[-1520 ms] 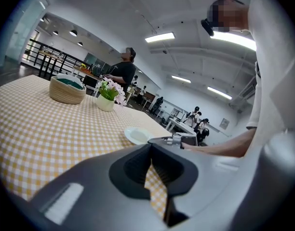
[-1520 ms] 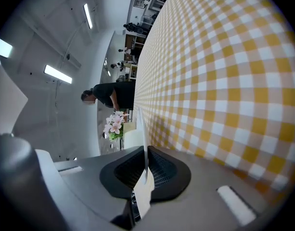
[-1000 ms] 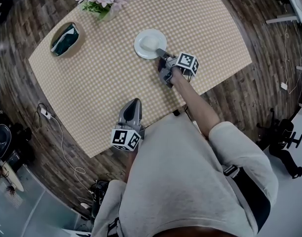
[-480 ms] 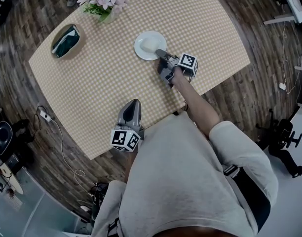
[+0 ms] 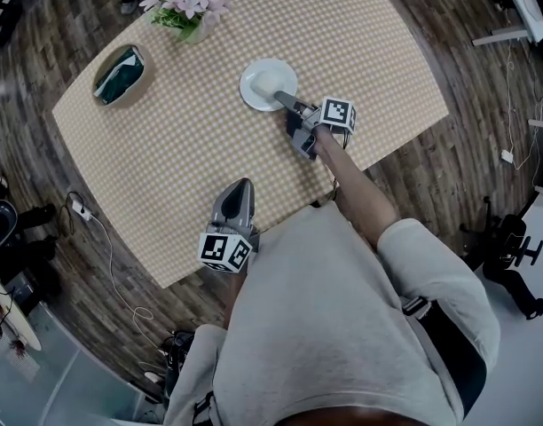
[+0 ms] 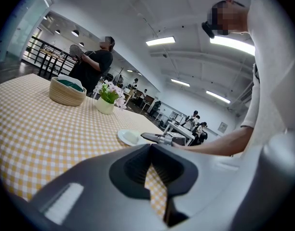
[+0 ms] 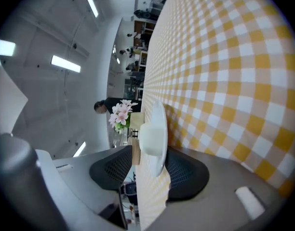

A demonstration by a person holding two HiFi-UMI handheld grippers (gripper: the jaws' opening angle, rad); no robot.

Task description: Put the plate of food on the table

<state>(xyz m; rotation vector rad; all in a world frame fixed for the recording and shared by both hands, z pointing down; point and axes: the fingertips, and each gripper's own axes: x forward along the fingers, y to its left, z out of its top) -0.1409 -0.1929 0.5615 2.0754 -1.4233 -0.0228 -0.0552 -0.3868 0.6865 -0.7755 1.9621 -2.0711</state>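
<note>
One plate point(image 5: 269, 84) on table point(image 5: 165, 140), R gripper point(image 5: 282, 101) fingers just opened round it, L gripper point(image 5: 240, 185) fingers closed.

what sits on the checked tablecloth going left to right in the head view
basket → flower pot → plate

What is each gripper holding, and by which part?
Nothing. The right gripper has just been opening its fingers; the plate lies on the table, its near rim between them, unpinched. The left gripper is shut, empty.
</note>
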